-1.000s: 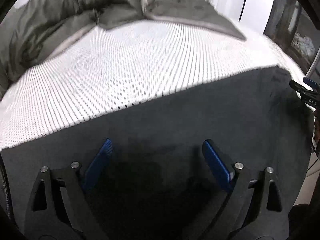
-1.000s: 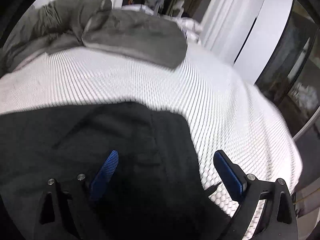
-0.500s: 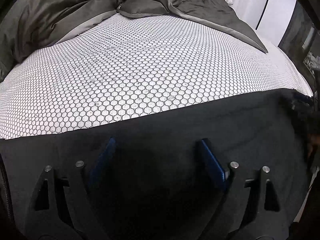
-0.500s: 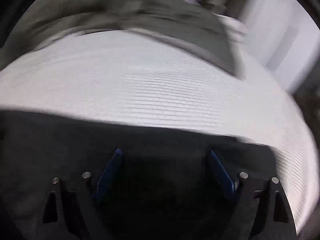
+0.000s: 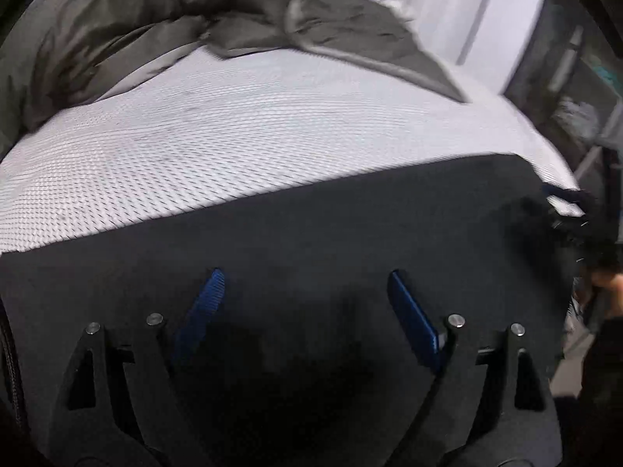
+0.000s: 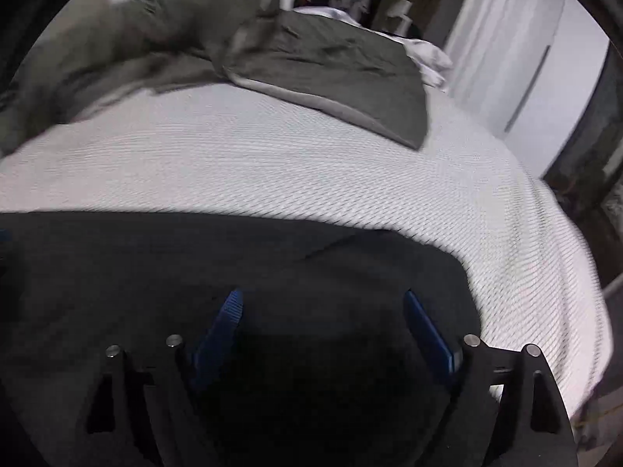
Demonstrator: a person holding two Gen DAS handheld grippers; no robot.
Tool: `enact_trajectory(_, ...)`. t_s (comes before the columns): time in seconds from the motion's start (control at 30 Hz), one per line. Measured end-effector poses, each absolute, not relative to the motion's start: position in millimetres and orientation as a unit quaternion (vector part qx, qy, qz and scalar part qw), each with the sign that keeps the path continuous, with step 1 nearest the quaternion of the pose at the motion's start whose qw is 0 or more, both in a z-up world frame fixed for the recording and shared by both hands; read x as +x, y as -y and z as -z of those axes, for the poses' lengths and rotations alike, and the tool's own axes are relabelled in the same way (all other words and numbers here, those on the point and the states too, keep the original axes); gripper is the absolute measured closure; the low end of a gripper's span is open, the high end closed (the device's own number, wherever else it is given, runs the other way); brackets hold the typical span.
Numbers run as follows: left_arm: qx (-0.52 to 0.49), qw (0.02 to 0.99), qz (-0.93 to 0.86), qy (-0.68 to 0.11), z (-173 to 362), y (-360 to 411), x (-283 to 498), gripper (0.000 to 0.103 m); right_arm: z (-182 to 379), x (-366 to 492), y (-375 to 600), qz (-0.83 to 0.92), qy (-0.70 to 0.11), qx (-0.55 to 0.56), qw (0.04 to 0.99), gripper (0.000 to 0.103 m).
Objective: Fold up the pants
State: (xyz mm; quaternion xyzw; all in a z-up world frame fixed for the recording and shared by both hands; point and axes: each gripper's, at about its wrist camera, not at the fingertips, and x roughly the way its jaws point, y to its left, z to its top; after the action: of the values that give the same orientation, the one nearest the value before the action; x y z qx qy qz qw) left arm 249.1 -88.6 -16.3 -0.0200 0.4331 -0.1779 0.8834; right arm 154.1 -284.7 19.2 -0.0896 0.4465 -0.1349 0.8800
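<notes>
Dark pants [image 5: 350, 225] lie spread flat across the near part of a white patterned bed sheet [image 5: 253, 136]. My left gripper [image 5: 305, 276] hovers over the cloth, jaws open, nothing between the blue pads. At the right edge of the left wrist view the right gripper [image 5: 572, 225] shows as a blur over the pants' end, with a hand [image 5: 607, 284] behind it. In the right wrist view the pants [image 6: 194, 257] end in a rounded corner at the right. My right gripper [image 6: 322, 295] stands open above them, and a seam runs just beyond its tips.
A rumpled grey duvet [image 5: 117, 19] [image 6: 331, 62] is heaped along the far side of the bed, with a white pillow [image 6: 424, 54] behind it. White cupboard doors [image 6: 545, 78] stand at the right. The bed's edge [image 6: 584, 311] drops off to the right.
Both grippers' jaws have narrowed a little. Both hands have shifted over the pants; the right view swung left and then back towards the pants' right end. The pants lie as before.
</notes>
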Motion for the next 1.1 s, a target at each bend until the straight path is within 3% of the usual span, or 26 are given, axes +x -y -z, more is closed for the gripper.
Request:
enact_trajectory(0.3, 0.075, 0.866, 0.209, -0.448, 43.3, 149.1, 194.4, 0.018, 8.4, 71.5, 254.5, 0.062, -0.459, -0.134, 0.876, 0.017)
enact_trajectory(0.5, 0.053, 0.877, 0.197, -0.436, 35.7, 146.7, 186.1, 0.017, -7.9, 27.0, 317.5, 0.203, -0.437, -0.114, 0.869, 0.016)
enact_trajectory(0.67, 0.044, 0.878, 0.271, -0.393, 8.4, 176.6, 148.2, 0.015, -24.8, 10.6, 312.3, 0.154, -0.421, -0.086, 0.89, 0.016)
enact_trajectory(0.8, 0.1, 0.852, 0.328, -0.396, 20.4, 231.0, 128.2, 0.015, -24.4, -3.5, 278.7, 0.095, -0.42, -0.087, 0.898, 0.016)
enact_trajectory(0.93, 0.158, 0.846, 0.31, -0.404, 42.4, 263.3, 120.2, 0.011, -7.1, -11.8, 239.3, 0.036, -0.442, -0.168, 0.88, 0.016)
enact_trajectory(1.1, 0.143, 0.845, 0.315, -0.408, 45.0, 260.4, 118.9, 0.008, -7.9, -33.3, 300.1, 0.144, -0.451, -0.13, 0.871, 0.015)
